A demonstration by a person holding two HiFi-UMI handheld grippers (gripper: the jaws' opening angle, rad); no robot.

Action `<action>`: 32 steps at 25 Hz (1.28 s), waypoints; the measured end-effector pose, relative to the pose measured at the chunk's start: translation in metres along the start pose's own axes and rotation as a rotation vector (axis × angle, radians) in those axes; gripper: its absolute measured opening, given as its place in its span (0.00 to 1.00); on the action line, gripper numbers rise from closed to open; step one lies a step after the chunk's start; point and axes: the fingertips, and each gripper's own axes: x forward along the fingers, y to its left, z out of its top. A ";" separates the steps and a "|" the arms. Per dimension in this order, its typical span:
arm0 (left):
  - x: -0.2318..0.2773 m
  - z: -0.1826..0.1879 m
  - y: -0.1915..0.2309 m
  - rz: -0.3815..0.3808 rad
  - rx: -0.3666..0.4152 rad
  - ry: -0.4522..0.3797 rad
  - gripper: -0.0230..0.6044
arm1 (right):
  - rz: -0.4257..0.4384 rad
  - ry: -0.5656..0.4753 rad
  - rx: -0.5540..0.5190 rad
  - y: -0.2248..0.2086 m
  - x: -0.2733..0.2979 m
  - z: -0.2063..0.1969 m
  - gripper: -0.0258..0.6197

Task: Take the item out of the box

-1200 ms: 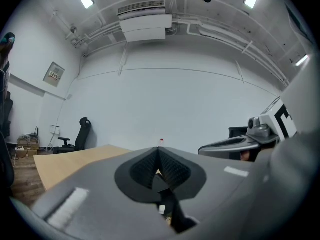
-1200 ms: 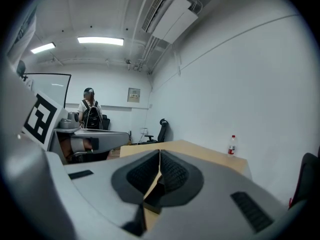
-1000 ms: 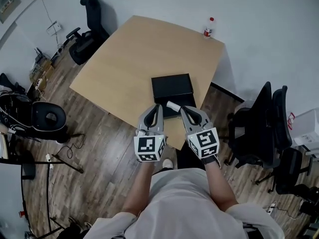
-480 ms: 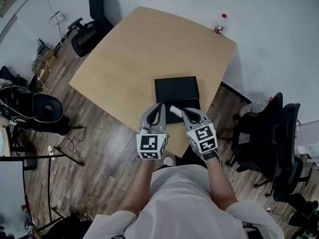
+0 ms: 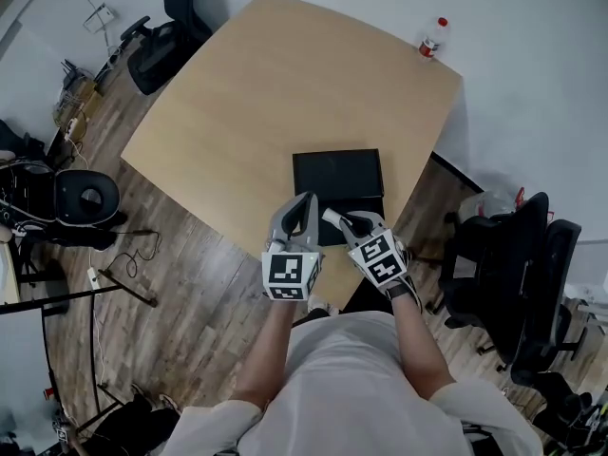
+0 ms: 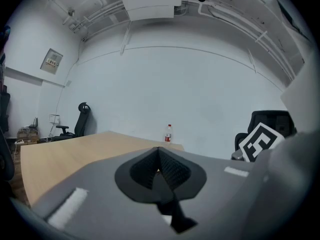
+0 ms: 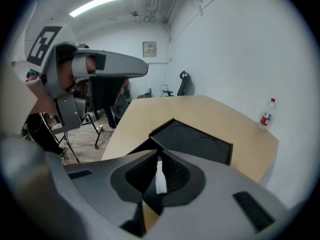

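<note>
Right gripper (image 7: 159, 170): jaws closed tight on a thin white item (image 7: 160, 180), pinched edge-on between the pads. Left gripper (image 6: 159, 166) alongside it, jaws together, nothing in them. Black box (image 7: 195, 141) lies open just ahead of and below the right jaws; the item looks clear of it, held over its near edge. Judgement: pickup done, removal nearly complete; what is left is to carry the item away and set it down. The box sits on the table (image 5: 275, 93) by the edge nearest the grippers; a bottle (image 5: 432, 38) stands at the far corner. Beyond: wood floor (image 5: 190, 283), office chairs (image 5: 494, 255), plain white wall (image 6: 175, 84).
</note>
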 end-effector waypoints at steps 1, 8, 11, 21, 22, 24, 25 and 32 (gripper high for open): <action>0.004 0.000 0.001 -0.001 -0.003 0.002 0.05 | 0.008 0.016 -0.003 -0.002 0.004 -0.003 0.06; 0.026 -0.002 0.016 0.008 -0.026 0.021 0.05 | 0.060 0.114 -0.058 -0.011 0.035 -0.016 0.07; 0.034 0.003 0.022 0.011 -0.040 0.011 0.05 | 0.090 0.147 -0.072 -0.010 0.045 -0.022 0.07; 0.043 -0.009 0.035 0.032 -0.041 0.035 0.05 | 0.134 0.246 -0.098 -0.007 0.065 -0.046 0.10; 0.043 -0.010 0.036 0.034 -0.040 0.037 0.05 | 0.138 0.254 -0.100 -0.007 0.066 -0.048 0.11; 0.044 -0.013 0.038 0.038 -0.028 0.046 0.05 | 0.147 0.268 -0.101 -0.007 0.068 -0.052 0.13; 0.044 -0.014 0.039 0.040 -0.021 0.050 0.05 | 0.151 0.273 -0.101 -0.007 0.069 -0.053 0.13; 0.042 -0.018 0.053 0.072 -0.039 0.056 0.05 | 0.188 0.306 -0.106 0.000 0.081 -0.062 0.19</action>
